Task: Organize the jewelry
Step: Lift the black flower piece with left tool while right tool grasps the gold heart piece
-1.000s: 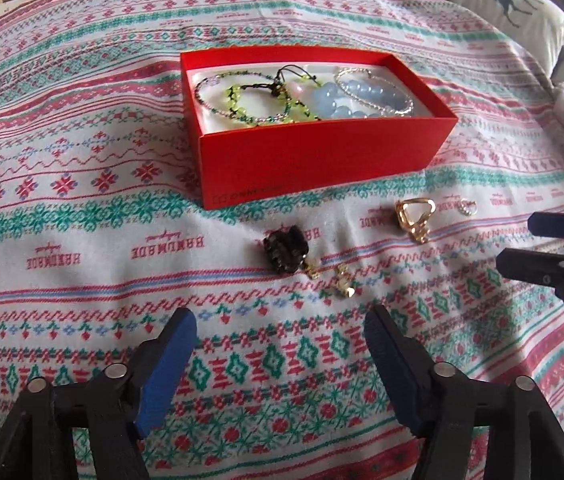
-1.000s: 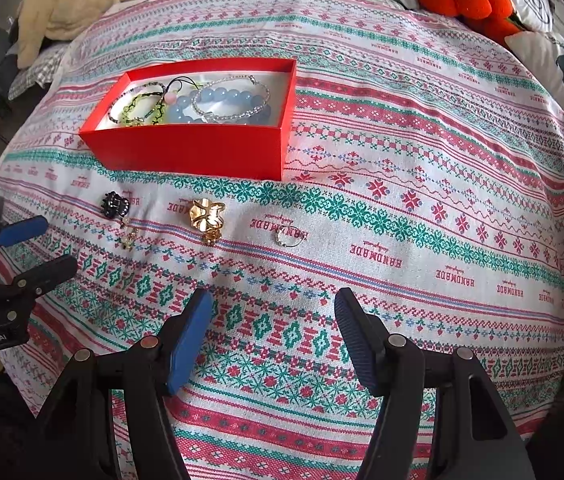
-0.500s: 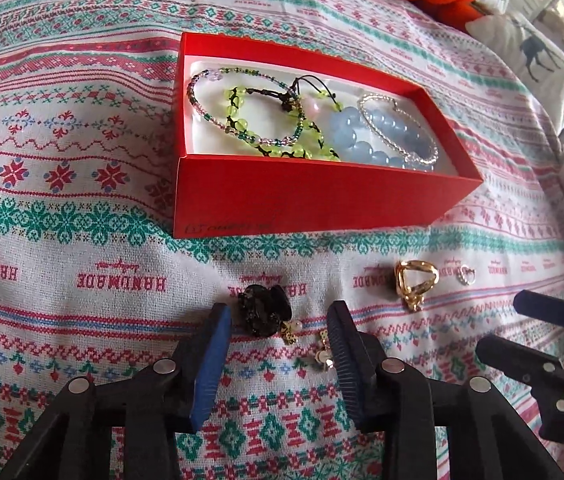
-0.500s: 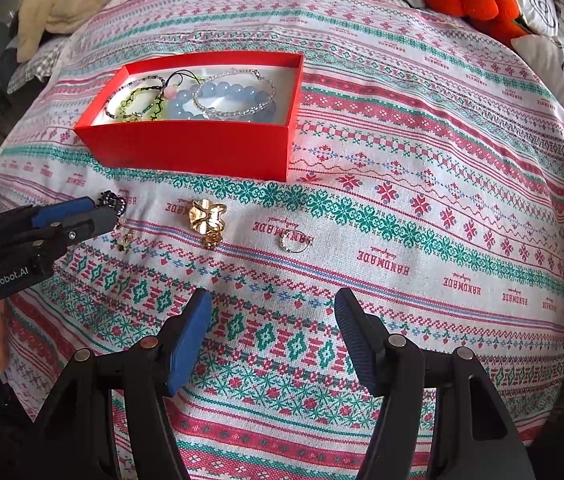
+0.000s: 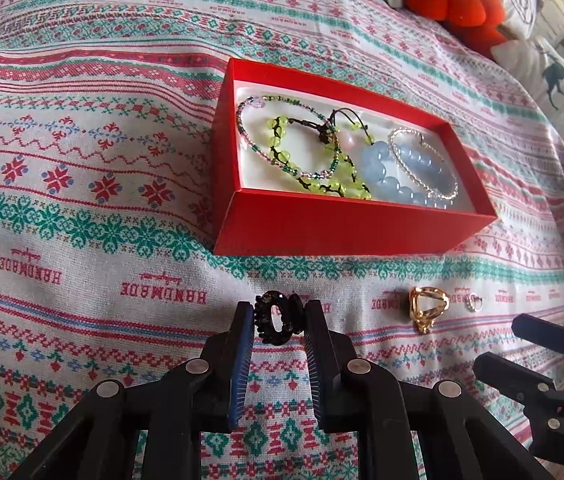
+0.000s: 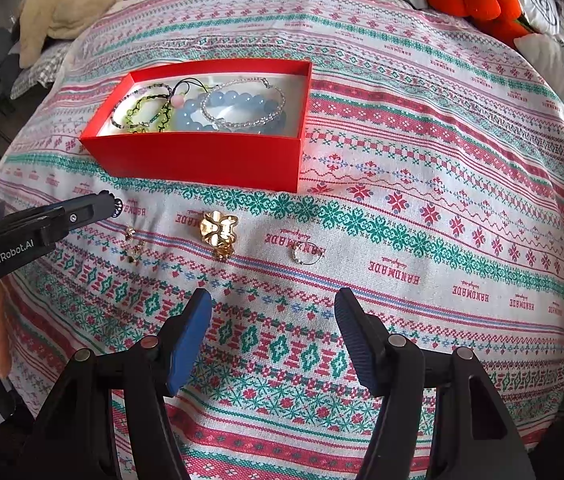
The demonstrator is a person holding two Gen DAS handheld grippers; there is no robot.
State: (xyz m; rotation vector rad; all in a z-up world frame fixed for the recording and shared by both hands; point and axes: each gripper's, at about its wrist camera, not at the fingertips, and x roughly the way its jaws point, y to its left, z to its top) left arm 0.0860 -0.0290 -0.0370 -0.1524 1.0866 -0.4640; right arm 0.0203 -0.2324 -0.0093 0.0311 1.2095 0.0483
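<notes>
1. While the left gripper (image 5: 278, 320) pinches a small black beaded ring-shaped ornament (image 5: 278, 317) between its blue pads, the piece sits at the very tips, just above the patterned bedspread (image 5: 82, 200) and a little short of the red cardboard box (image 5: 346, 228).
2. Its jaws are nearly closed, clamped on the ornament's two sides.
3. The right gripper (image 6: 272, 340) hovers with jaws wide apart and nothing between them, near a thin silver ring (image 6: 305, 253) lying on the bedspread.
4. A gold flower-shaped ring (image 6: 219, 232) and some tiny earrings (image 6: 133, 245) lie apart on the cloth between the two grippers.
5. Inside the box rest a green bead bracelet (image 5: 310, 164), a pale blue bead bracelet (image 5: 398, 176) and a silver bead bracelet (image 5: 422, 164), overlapping.
6. The black ornament looks light and rigid but knobbly, so the flat pads likely touch only a few beads; a gentle pinch across its width, as now, seems best.
7. It could twist or pop out if squeezed hard, and being held so near the tips leaves little margin.
8. The soft bedding gives underneath, so the remaining small rings probably need a low, sideways pinch.
</notes>
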